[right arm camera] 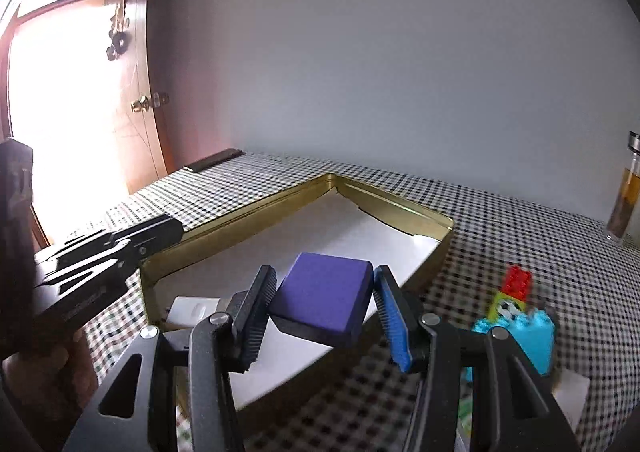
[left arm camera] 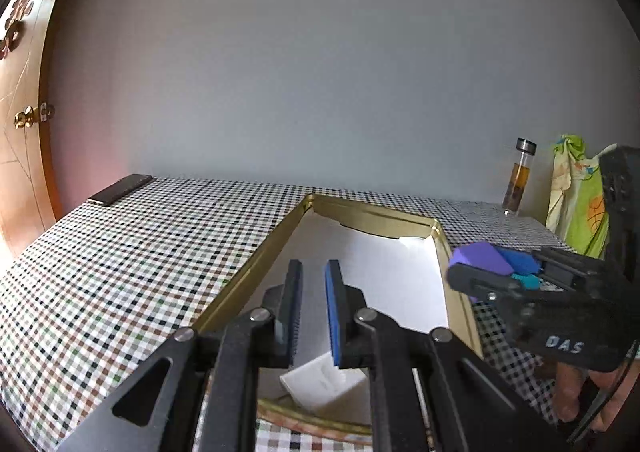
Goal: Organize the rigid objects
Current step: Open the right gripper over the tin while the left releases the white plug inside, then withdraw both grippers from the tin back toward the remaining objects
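A toy brick figure (right arm camera: 516, 316) stands beside the gold tin (right arm camera: 400, 208); right gripper (right arm camera: 324, 304) clamps the purple block (right arm camera: 324, 296) above it, left gripper (left arm camera: 314, 304) closed, empty.

A flat purple block with rounded corners (right arm camera: 324, 298) is hanging tilted over the near right edge of the shallow gold metal tin lined with white paper (right arm camera: 256, 212). A small white plastic box (left arm camera: 326, 382) is lying in the tin's near corner. Bright toy bricks (right arm camera: 520, 316) are standing beside the tin's right edge.

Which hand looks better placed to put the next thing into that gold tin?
The right: its fingers grip the purple block at the gold tin. The left gripper is shut, holding nothing.
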A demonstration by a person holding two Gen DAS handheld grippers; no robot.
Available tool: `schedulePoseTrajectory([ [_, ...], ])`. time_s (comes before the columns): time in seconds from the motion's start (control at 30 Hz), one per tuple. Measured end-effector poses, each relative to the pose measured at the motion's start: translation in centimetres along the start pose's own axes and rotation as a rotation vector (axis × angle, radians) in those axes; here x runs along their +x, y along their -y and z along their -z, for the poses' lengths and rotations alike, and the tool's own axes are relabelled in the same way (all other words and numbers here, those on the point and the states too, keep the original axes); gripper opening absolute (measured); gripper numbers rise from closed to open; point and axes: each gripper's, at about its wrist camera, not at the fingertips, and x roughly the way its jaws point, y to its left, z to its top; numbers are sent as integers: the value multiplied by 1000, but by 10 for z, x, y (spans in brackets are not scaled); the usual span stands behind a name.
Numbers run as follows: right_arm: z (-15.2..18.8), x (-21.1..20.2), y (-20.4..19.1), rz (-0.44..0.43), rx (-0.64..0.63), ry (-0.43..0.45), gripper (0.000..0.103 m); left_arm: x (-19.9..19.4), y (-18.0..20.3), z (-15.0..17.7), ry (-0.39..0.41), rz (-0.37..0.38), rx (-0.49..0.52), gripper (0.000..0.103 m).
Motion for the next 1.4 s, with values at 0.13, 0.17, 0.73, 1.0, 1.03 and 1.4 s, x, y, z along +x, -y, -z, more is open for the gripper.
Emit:
schedulePoseTrajectory([
  [0.13, -7, 21, -6, -4, -20, -40, 53, 7, -5, -2, -6, -17, -2, 26],
  [0.17, -7, 25, -8, -5, -27, -49, 53, 8, -6, -3, -5, -21, -4, 29],
  [0.73, -10, 49, -27, -4, -68, -79, 60, 4, -24, -14, 51, -121, -35, 103],
  [1.0, -11, 38, -30, 29, -64, -33, 86, -3, -27, -8, 49, -119, -78, 103],
  [1.03, -11, 35, -30, 29, -63, -27, 86, -5, -26, -7, 51, -119, -80, 103],
  [1.4, 4, -7, -16, 51, -11, 23, 86, -21, 11, -1, 58, -56, -53, 103],
])
